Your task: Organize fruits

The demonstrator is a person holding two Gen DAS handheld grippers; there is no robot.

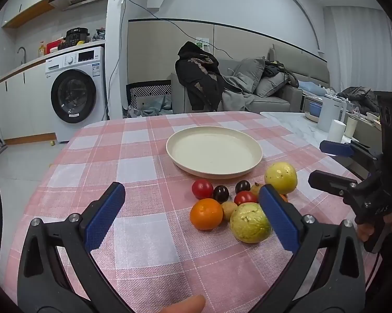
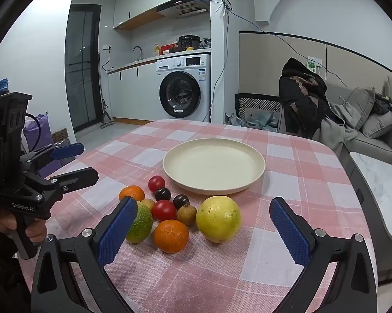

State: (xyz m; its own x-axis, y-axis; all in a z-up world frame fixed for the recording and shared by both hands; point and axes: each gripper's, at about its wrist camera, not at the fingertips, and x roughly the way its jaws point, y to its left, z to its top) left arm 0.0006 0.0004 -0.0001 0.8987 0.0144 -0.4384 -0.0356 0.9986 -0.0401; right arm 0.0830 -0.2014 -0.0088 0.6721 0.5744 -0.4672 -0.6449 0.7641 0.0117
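A cream plate (image 1: 213,168) (image 2: 213,185) sits empty on the pink checked tablecloth. In front of it lies a cluster of fruit: two yellow-green guavas (image 1: 249,223) (image 2: 219,219), two oranges (image 1: 206,214) (image 2: 170,235), red tomatoes (image 1: 202,188) (image 2: 164,210), dark plums (image 1: 220,193) (image 2: 162,193) and small brown longans (image 1: 229,210) (image 2: 186,214). My left gripper (image 1: 192,204) is open and empty, above the cloth just before the fruit. My right gripper (image 2: 203,220) is open and empty, its fingers either side of the fruit cluster. Each gripper shows in the other's view (image 1: 331,163) (image 2: 73,160).
The checked tablecloth (image 1: 133,167) (image 2: 300,172) ends at the table's far and left edges. A marble side table (image 1: 295,125) with a white kettle (image 1: 329,116) and cups stands to the right. A washing machine (image 1: 74,96) and a sofa (image 1: 261,88) stand beyond.
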